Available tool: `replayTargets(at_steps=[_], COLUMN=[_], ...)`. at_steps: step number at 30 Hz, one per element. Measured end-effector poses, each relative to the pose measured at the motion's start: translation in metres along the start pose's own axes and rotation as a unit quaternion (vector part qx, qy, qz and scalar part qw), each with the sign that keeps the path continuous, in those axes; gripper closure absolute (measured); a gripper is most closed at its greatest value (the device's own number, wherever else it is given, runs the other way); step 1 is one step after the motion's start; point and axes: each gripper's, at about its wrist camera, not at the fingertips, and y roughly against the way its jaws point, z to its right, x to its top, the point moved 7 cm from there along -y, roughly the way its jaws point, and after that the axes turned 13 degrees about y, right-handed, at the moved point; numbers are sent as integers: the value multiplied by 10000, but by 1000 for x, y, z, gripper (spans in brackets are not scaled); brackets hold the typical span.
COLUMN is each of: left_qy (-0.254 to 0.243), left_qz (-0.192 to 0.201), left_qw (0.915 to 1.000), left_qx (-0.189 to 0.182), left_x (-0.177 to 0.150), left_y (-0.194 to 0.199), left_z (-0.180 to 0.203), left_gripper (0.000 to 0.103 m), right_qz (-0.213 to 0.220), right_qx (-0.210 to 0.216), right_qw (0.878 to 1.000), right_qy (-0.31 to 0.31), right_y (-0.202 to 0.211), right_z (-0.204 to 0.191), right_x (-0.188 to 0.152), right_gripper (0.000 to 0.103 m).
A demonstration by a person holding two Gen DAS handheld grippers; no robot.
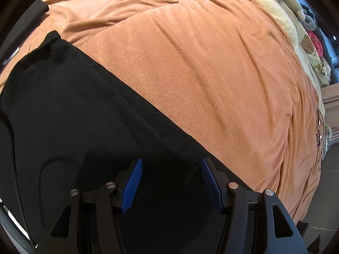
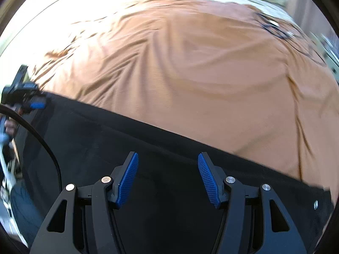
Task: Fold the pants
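Black pants (image 1: 74, 116) lie flat on an orange blanket (image 1: 211, 74), filling the lower left of the left wrist view. My left gripper (image 1: 171, 163) hovers over the pants near their straight edge, open, with nothing between its blue pads (image 1: 132, 186). In the right wrist view the same black pants (image 2: 127, 144) cross the lower half, over the orange blanket (image 2: 201, 74). There my right gripper (image 2: 168, 156) stands open above the cloth, empty. The left gripper (image 2: 35, 104) shows small at the far left edge of that view, over the pants' far end.
Soft toys (image 1: 296, 6) and a cream pillow (image 1: 305, 46) line the bed's far right side. A wooden ledge (image 1: 331, 93) and floor lie beyond the bed's right edge. A black cable (image 2: 40, 139) curves at the left of the right wrist view.
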Motion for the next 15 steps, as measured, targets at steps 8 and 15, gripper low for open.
replayTargets(at_steps=[8, 15], left_qy=[198, 382], left_qz=[-179, -422], left_qw=[9996, 9980], left_qx=[23, 274], left_x=[8, 13], left_y=[-5, -12], left_z=[-1, -6], left_gripper=[43, 49], right_qz=[-174, -432], right_qx=[482, 801], right_qw=[9949, 9832], right_qy=[866, 1579], right_y=[-41, -63], right_z=[-26, -29], right_x=[22, 29], right_gripper=[46, 46])
